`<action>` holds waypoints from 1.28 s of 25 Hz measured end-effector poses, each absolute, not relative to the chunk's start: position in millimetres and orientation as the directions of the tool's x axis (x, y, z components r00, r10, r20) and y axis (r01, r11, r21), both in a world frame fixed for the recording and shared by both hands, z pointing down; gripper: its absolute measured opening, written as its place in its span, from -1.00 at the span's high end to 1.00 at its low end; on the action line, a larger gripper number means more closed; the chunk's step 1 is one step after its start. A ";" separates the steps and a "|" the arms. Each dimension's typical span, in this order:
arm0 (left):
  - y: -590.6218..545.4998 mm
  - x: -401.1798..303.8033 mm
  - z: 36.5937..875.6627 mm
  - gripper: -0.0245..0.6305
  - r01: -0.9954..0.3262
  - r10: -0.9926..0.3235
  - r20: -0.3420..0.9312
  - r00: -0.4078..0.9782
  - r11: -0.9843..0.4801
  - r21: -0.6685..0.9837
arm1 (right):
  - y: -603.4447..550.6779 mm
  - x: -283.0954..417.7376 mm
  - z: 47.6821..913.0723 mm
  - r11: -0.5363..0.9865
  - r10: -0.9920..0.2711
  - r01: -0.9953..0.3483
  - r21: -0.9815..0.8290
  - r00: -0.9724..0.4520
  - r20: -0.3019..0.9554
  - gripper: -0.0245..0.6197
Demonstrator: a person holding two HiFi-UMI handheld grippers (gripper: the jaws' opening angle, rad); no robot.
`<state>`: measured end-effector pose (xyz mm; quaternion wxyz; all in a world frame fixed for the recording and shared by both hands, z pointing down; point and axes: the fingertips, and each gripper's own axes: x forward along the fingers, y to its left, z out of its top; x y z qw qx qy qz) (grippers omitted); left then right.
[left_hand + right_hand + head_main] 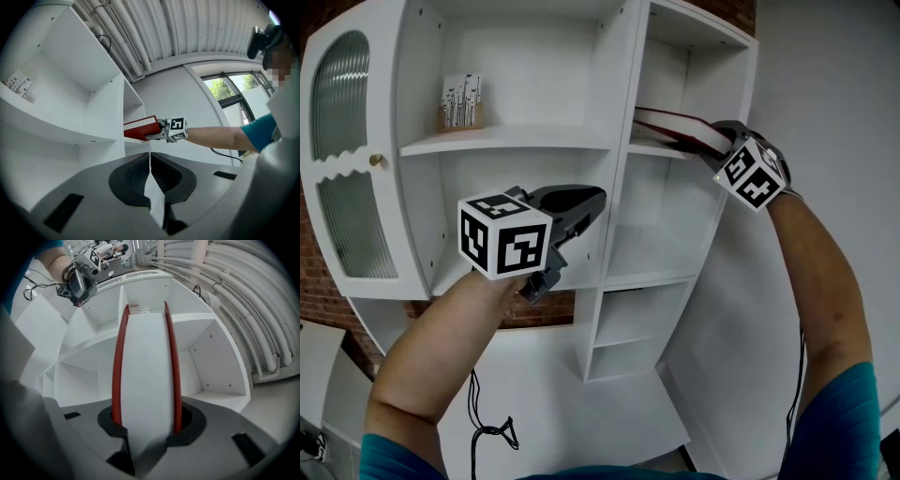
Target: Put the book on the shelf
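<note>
A book (673, 126) with red covers and white pages lies flat, its far end reaching into the upper right compartment of the white shelf unit (619, 141). My right gripper (719, 142) is shut on its near end, and whether the book rests on the board I cannot tell. In the right gripper view the book (145, 376) stands edge-on between the jaws of the right gripper (146, 427). My left gripper (581, 208) hovers before the middle compartments, shut and empty. The left gripper view shows its jaws (150, 174) pressed together, with the book (140, 128) far off.
A small printed box (461, 101) stands on the upper left shelf. A ribbed glass door (342, 159) with a knob closes the unit's left side. A black cable (487, 429) hangs by my left arm. A white wall (834, 94) stands close on the right.
</note>
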<state>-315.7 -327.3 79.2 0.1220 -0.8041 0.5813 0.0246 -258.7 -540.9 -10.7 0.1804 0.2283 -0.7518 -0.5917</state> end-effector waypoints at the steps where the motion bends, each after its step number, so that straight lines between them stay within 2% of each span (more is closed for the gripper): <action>1: -328.5 -317.8 79.1 0.86 -0.941 -0.929 -0.181 0.322 -0.293 -0.169 | -543.1 -262.1 -9.4 0.190 -0.561 -0.117 0.975 -0.828 0.010 0.38; 15: -344.2 -331.5 82.4 0.86 -0.939 -0.930 -0.168 0.327 -0.299 -0.169 | -546.1 -284.1 -4.1 0.226 -0.526 0.040 0.973 -0.836 0.156 0.31; 21: -346.7 -334.1 82.9 0.86 -0.939 -0.929 -0.170 0.330 -0.303 -0.165 | -538.0 -283.5 1.5 0.300 -0.492 0.138 0.944 -0.825 0.278 0.17; 32: -345.8 -336.7 87.7 0.86 -0.937 -0.929 -0.160 0.333 -0.308 -0.163 | -526.7 -307.4 22.3 0.361 -0.449 0.219 0.906 -0.811 0.375 0.08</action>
